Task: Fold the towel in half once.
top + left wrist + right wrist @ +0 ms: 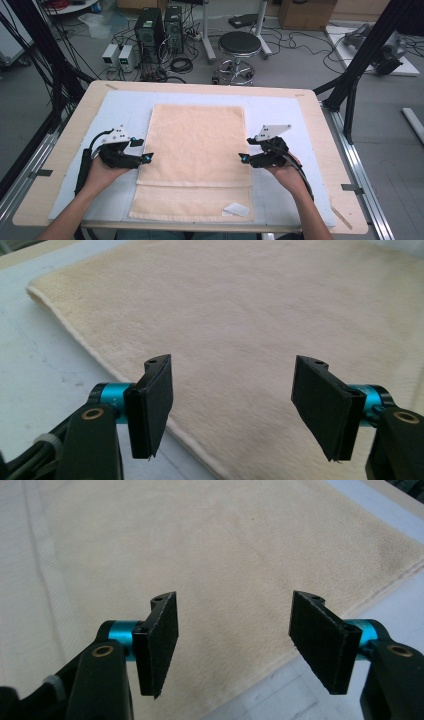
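A cream towel (195,150) is laid flat on a pale blue mat (125,107) covering the wooden table (320,125); its near end is folded over, and a small white label (236,209) is seen at the near right corner. The left gripper (148,158) is held at the towel's left edge, the right gripper (243,158) at its right edge, both pointing inward. In each gripper view the jaws are seen spread apart above the towel's edge, with nothing pinched between them. No container is observed on the table.
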A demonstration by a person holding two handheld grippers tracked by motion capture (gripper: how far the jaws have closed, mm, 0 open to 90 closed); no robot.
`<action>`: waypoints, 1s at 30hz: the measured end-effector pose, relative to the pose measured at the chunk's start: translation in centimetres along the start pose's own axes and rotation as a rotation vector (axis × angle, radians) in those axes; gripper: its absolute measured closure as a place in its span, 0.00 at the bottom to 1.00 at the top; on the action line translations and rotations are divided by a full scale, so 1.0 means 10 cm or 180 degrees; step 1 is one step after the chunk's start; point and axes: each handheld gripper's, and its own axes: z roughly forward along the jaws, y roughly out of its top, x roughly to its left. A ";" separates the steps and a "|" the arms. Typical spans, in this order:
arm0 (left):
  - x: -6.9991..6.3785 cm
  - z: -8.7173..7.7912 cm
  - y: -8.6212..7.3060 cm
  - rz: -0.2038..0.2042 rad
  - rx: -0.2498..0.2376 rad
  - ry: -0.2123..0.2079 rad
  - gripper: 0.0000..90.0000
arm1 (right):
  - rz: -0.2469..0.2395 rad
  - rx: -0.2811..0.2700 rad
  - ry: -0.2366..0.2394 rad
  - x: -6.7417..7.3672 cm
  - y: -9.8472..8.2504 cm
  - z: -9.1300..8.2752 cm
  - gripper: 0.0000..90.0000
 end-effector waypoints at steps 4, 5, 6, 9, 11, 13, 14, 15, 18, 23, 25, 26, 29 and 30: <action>-0.13 -0.02 -0.11 0.0085 0.0084 -0.0065 0.38 | -0.0076 0.0027 0.0045 0.14 -0.13 -0.03 0.40; -0.15 -0.02 -0.12 0.0087 0.0085 -0.0104 0.38 | -0.0075 0.0037 0.0068 0.17 -0.15 -0.03 0.40; -0.18 -0.03 -0.14 0.0111 0.0107 -0.0128 0.38 | -0.0087 0.0040 0.0102 0.19 -0.17 -0.03 0.41; -0.27 -0.04 -0.21 0.0184 0.0141 -0.0170 0.40 | -0.0171 0.0060 0.0151 0.27 -0.25 -0.01 0.45; -0.31 -0.03 -0.27 0.0228 0.0222 -0.0228 0.44 | -0.0171 0.0109 0.0258 0.31 -0.30 0.02 0.47; -0.31 -0.01 -0.31 0.0247 0.0292 -0.0250 0.47 | -0.0178 0.0151 0.0307 0.32 -0.34 0.07 0.50; -0.30 0.01 -0.33 0.0236 0.0331 -0.0293 0.50 | -0.0158 0.0163 0.0321 0.32 -0.36 0.09 0.51; -0.29 0.03 -0.34 0.0213 0.0383 -0.0329 0.55 | -0.0148 0.0219 0.0324 0.32 -0.37 0.12 0.53; -0.30 0.07 -0.35 0.0293 0.0432 -0.0348 0.64 | -0.0181 0.0342 0.0372 0.32 -0.40 0.20 0.69; -0.33 0.09 -0.33 0.0332 0.0432 -0.0319 0.85 | -0.0156 0.0303 0.0468 0.31 -0.40 0.22 0.89; -0.34 0.09 -0.32 0.0349 0.0426 -0.0302 0.89 | -0.0173 0.0296 0.0476 0.31 -0.39 0.21 0.93; -0.34 0.09 -0.31 0.0358 0.0428 -0.0297 0.91 | -0.0167 0.0279 0.0480 0.31 -0.39 0.20 0.94; -0.35 0.06 -0.28 0.0348 0.0396 -0.0295 0.92 | -0.0107 0.0228 0.0519 0.29 -0.38 0.16 0.95; -0.34 0.04 -0.26 0.0347 0.0380 -0.0314 0.92 | -0.0119 0.0210 0.0510 0.29 -0.37 0.13 0.95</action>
